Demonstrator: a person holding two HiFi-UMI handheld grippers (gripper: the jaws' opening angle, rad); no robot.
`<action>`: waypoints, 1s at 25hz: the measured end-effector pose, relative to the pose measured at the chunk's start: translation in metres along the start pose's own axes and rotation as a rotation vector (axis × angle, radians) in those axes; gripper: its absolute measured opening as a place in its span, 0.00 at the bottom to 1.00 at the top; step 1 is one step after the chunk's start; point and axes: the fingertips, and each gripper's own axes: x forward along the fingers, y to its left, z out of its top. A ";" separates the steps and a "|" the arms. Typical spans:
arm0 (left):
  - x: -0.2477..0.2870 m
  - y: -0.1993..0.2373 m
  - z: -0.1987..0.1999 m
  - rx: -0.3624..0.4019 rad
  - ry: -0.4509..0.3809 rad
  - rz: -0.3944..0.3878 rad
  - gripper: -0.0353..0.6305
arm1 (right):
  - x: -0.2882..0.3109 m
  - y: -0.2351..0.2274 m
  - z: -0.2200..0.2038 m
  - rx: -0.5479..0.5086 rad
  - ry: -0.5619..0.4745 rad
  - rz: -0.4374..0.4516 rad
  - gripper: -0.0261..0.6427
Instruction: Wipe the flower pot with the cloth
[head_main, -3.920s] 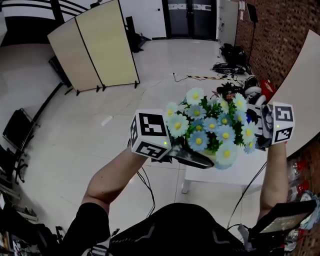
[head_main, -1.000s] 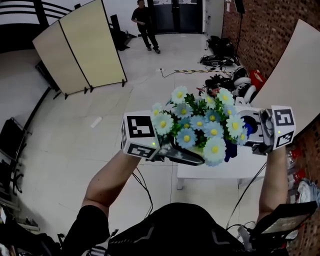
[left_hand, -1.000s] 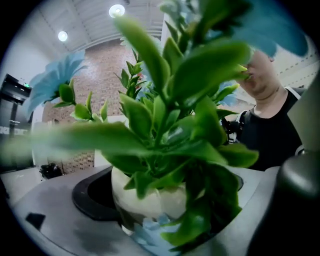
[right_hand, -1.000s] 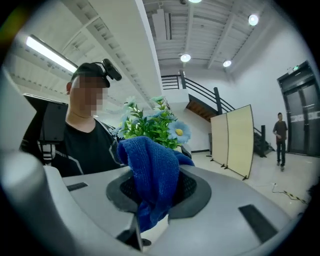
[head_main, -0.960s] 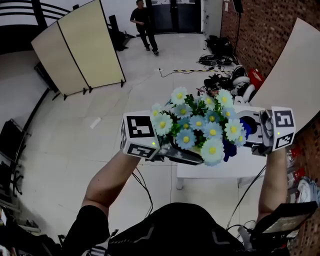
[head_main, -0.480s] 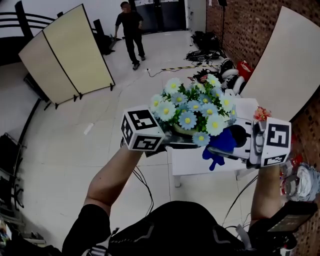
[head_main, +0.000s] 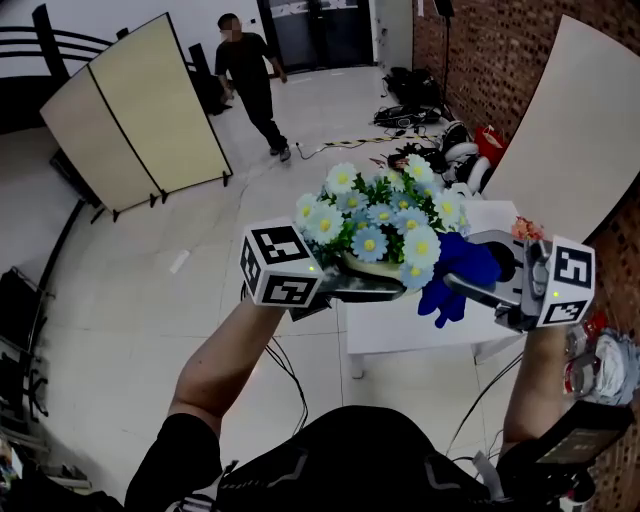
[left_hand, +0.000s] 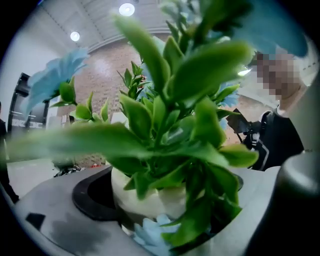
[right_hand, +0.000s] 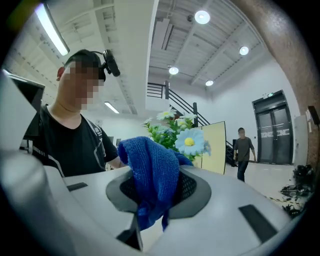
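Observation:
My left gripper (head_main: 345, 285) is shut on the cream flower pot (left_hand: 150, 200), held up in the air. Pale blue daisies and green leaves (head_main: 385, 225) spill over it and hide most of the pot in the head view. In the left gripper view the pot fills the space between the jaws. My right gripper (head_main: 470, 285) is shut on a blue cloth (head_main: 455, 270), whose bunched end hangs just right of the flowers and brushes the lowest blooms. The cloth (right_hand: 150, 175) drapes over the jaws in the right gripper view, with the flowers (right_hand: 175, 132) behind it.
A small white table (head_main: 420, 325) stands below my grippers. A brick wall (head_main: 500, 60) and a leaning board (head_main: 560, 120) are on the right. Folding screens (head_main: 130, 110) stand at the far left. A person (head_main: 250, 80) walks across the floor behind.
My right gripper has lifted the cloth from below the flowers up to their right side. The person in the background has walked nearer.

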 end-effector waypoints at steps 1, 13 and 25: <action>-0.001 -0.002 0.002 -0.001 -0.005 0.002 0.88 | -0.008 -0.006 0.000 0.011 -0.014 -0.011 0.18; 0.011 0.037 0.061 -0.058 -0.093 0.217 0.88 | -0.032 -0.024 -0.006 0.068 -0.334 -0.439 0.18; 0.019 0.023 0.069 -0.038 -0.105 0.132 0.88 | -0.003 -0.071 -0.023 0.089 -0.321 -0.610 0.18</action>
